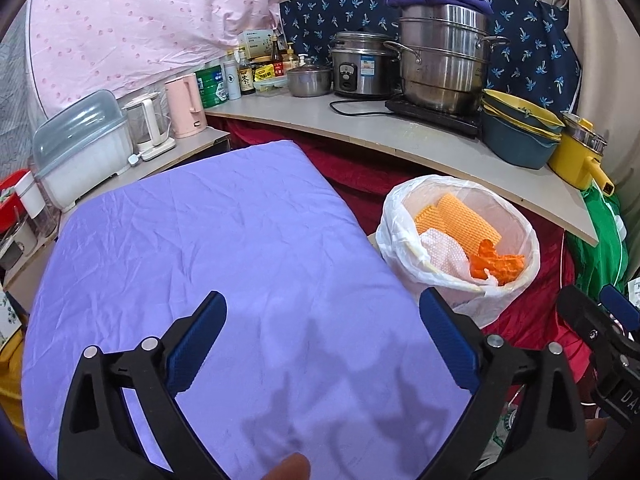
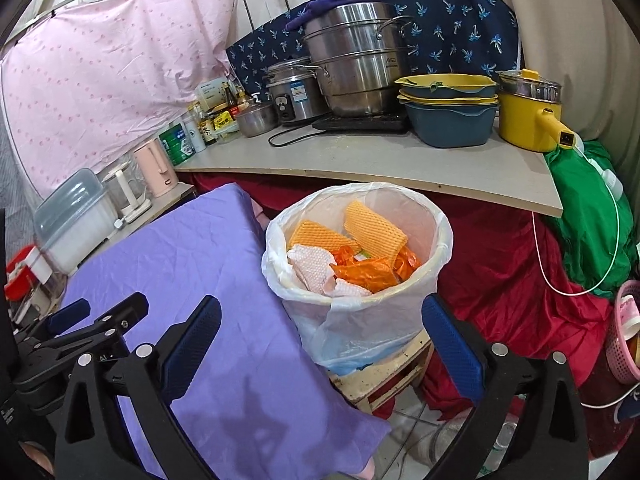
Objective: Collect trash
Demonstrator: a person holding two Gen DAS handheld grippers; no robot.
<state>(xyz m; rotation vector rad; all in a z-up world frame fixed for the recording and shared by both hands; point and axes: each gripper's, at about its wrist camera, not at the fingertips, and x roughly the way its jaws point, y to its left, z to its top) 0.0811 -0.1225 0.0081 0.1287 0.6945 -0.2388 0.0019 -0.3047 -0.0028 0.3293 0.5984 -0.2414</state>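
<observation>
A white bin lined with a clear bag [image 2: 362, 312] stands on a low stool [image 2: 384, 376] right of the purple-covered table [image 2: 192, 264]. It holds yellow foam nets [image 2: 374, 226], orange wrappers [image 2: 368, 272] and pale pink foam. The bin also shows in the left wrist view [image 1: 456, 288]. My left gripper [image 1: 322, 312] is open and empty above the purple cloth [image 1: 208, 256]. My right gripper [image 2: 320, 316] is open and empty, just in front of the bin. The right gripper shows at the left view's right edge [image 1: 600, 320].
A curved shelf [image 2: 360, 160] behind carries steel pots [image 2: 356, 64], a rice cooker [image 2: 292, 92], stacked basins [image 2: 448, 108], a yellow pot [image 2: 528, 116], bottles and kettles. Red cloth [image 2: 520, 280] and a green bag [image 2: 588, 220] lie at right. A pink basket [image 2: 624, 332] sits at the right edge.
</observation>
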